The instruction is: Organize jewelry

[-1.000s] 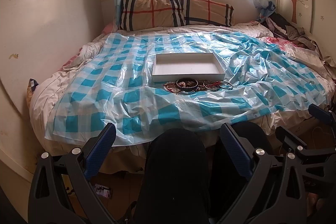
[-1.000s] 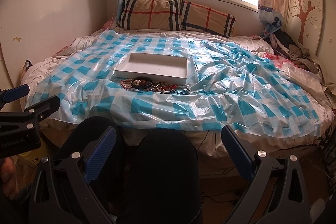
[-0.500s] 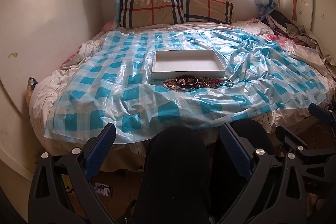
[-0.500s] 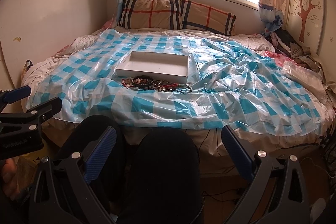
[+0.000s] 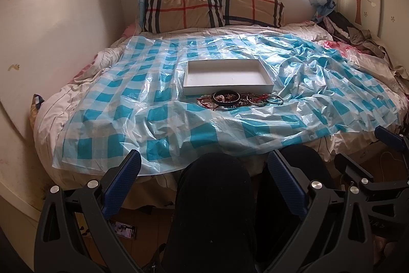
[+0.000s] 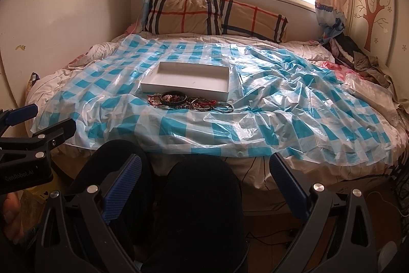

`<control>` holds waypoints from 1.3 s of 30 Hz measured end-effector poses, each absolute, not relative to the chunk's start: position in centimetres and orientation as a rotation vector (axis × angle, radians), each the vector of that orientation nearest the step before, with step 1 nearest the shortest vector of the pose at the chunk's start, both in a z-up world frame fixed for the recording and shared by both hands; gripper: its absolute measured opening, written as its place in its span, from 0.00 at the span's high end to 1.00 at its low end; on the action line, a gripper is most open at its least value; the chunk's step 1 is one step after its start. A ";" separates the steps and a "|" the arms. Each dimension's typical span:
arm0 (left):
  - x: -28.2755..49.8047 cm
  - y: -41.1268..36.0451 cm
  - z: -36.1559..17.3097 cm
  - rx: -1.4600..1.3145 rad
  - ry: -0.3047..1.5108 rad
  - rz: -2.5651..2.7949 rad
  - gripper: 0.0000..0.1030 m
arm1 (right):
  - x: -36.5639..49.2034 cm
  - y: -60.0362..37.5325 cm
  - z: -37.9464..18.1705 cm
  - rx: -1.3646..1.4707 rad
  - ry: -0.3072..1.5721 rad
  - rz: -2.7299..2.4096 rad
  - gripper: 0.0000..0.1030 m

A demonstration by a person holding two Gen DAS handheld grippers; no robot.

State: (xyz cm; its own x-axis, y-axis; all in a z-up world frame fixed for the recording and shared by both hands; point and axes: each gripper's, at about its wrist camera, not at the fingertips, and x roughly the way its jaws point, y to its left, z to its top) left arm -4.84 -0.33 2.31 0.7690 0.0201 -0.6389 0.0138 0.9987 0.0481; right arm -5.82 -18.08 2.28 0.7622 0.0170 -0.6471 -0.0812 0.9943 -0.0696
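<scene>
Nearest the lenses, the left hand-held gripper hangs with its blue pads spread wide and nothing between them, low over the person's dark-clad knees. The right hand-held gripper is just as wide and just as empty, level with its partner and well short of the bed.

Past the knees comes the edge of the mattress, draped in a crinkled blue-and-white checked plastic sheet. Further in, on that sheet, sits the jewelry: a tight row of bangles and beaded bracelets, overlapping one another, a dark bangle at the left end and thin metal rings at the right. Just behind the row, almost touching it, is the shallow white tray, and it looks bare inside.

So by my read this is the opening approach: nothing sorted yet, nothing picked. The next move calls for a long reach forward over the bed edge, then a descent onto one piece at an end of the row, where a single ring can be pinched free without dragging its neighbours or snagging the slippery plastic, then a short lift over the tray's front wall.

At the far end, plaid pillows under the window.
</scene>
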 end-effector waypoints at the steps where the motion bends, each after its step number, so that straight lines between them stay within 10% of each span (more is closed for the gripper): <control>1: -4.4 -0.4 2.1 0.050 0.700 0.002 0.07 | -5.8 -18.1 2.2 -0.094 0.708 0.053 0.07; 39: 11.1 0.2 -2.6 0.065 0.853 0.055 0.07 | 9.8 -18.8 -3.6 -0.082 0.807 0.120 0.07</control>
